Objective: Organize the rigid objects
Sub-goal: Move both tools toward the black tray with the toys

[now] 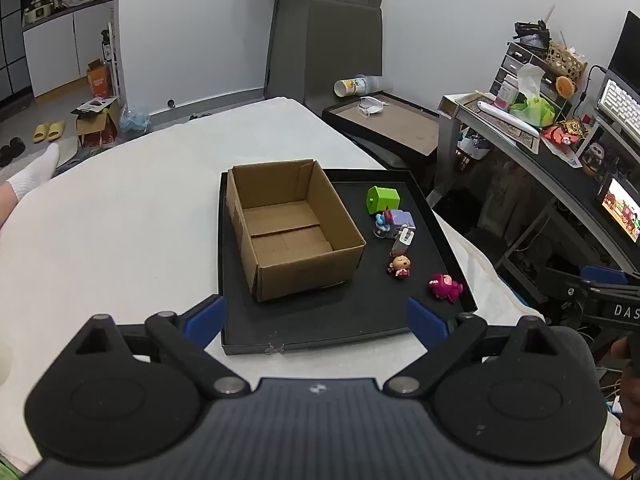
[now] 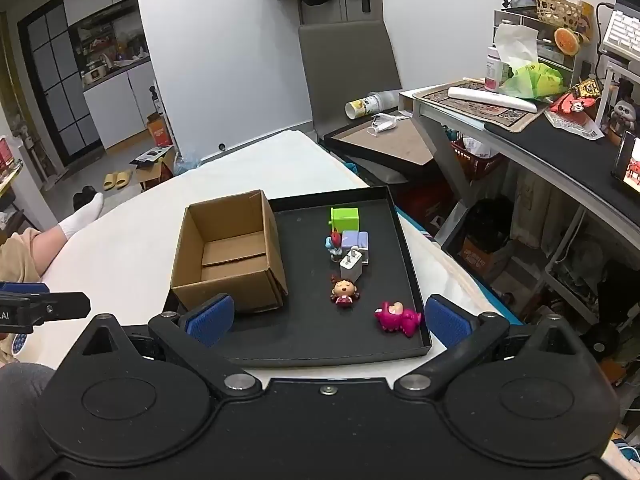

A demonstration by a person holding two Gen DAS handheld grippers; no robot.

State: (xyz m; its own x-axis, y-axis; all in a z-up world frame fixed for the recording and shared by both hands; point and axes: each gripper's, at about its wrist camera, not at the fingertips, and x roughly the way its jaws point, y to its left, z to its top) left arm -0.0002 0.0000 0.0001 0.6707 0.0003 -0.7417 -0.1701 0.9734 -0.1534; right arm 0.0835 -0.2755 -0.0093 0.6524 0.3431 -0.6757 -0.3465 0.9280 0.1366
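On the tray (image 2: pixel 404 240), our grippers (image 2: pixel 326 320) gape empty; grabbing the charger (image 2: pixel 352 265) could topple crowded toys (image 2: pixel 335 245).

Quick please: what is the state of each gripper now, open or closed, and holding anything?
Left gripper: open, holding nothing.
Right gripper: open, holding nothing.

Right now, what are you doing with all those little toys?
Nothing has been picked up yet. A person holds two grippers, the left gripper and the right gripper, both with jaws wide open, above the near edge of a black tray. On the tray stands an empty cardboard box, and beside it lie the small toys, the pink one nearest.
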